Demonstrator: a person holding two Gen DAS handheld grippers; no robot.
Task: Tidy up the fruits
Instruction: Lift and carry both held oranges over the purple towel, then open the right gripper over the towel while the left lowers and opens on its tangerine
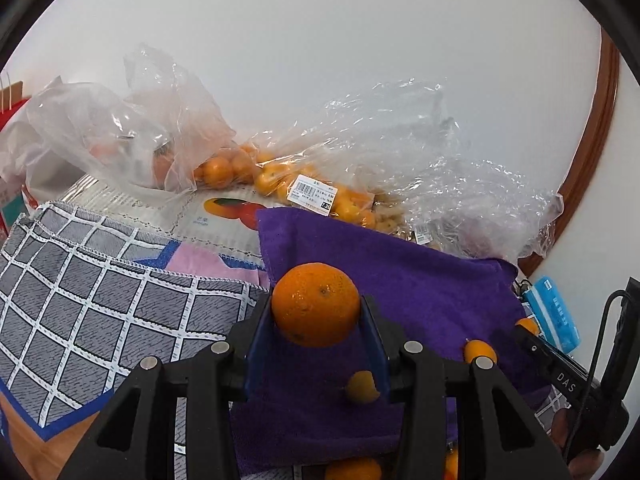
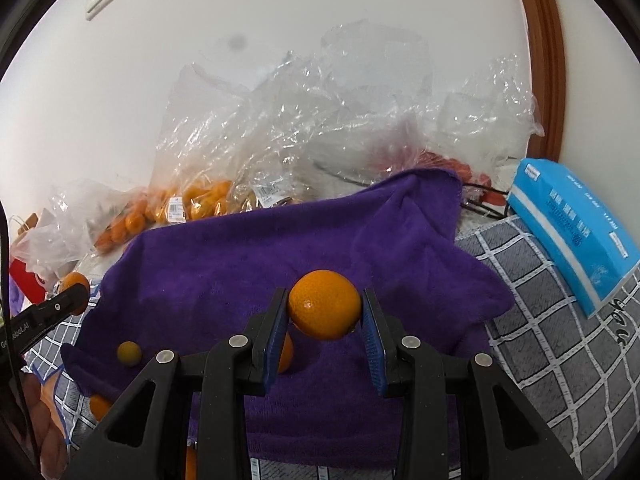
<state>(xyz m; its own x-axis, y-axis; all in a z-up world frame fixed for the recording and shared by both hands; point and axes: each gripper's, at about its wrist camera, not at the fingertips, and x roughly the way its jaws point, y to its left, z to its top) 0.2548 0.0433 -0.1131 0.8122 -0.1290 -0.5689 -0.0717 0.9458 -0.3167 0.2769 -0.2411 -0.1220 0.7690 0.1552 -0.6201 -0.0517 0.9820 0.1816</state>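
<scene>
Each gripper, left gripper (image 1: 317, 312) and right gripper (image 2: 325, 312), has its jaws clamped on an orange above the purple towel (image 2: 260, 248); lower gently beside the loose kumquats (image 1: 362, 387), releasing only once each orange rests.

Fuzzy matt purple towel (image 2: 248, 248), crinkled glossy clear plastic bags (image 2: 320, 120), dimpled shiny orange (image 2: 325, 305) peel.

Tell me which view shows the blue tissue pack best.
The right wrist view: the tissue pack lies there nearly whole, top face and printing visible, resting on the checked cloth at the right. The left wrist view shows only a small part of it near the right edge, behind the purple towel.
</scene>
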